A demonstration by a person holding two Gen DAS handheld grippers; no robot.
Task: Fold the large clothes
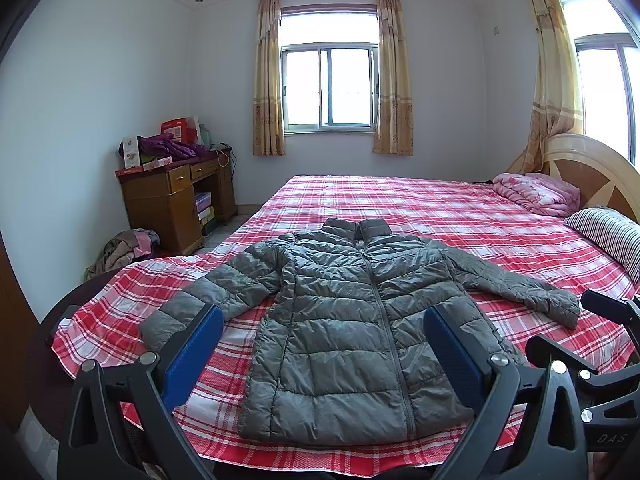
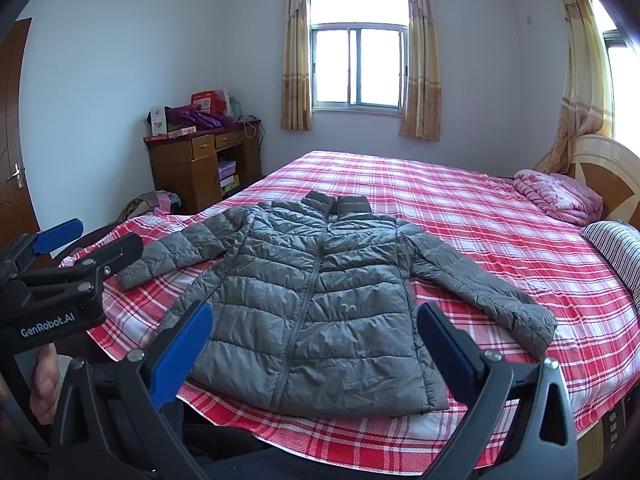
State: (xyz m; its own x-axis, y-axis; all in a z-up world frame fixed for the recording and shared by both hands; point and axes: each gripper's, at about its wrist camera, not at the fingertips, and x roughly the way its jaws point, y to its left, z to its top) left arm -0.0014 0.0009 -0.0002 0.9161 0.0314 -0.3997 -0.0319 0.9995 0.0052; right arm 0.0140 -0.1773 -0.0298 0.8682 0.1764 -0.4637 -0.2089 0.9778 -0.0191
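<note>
Lying face up and zipped, the grey puffer jacket [image 1: 344,320] is spread flat on the near end of the red plaid bed [image 1: 460,216]. Its long axis is set from hem, nearest the cameras, to collar, pointed toward the far window [image 1: 330,86]. Both sleeves are angled out and down to either side. The left gripper [image 1: 322,356] is held above the hem with its blue pads wide apart, nothing between them. The right gripper [image 2: 314,352] is likewise held spread and empty. A striped pillow [image 1: 608,236] and pink quilt [image 1: 536,192] are seen by the headboard.
</note>
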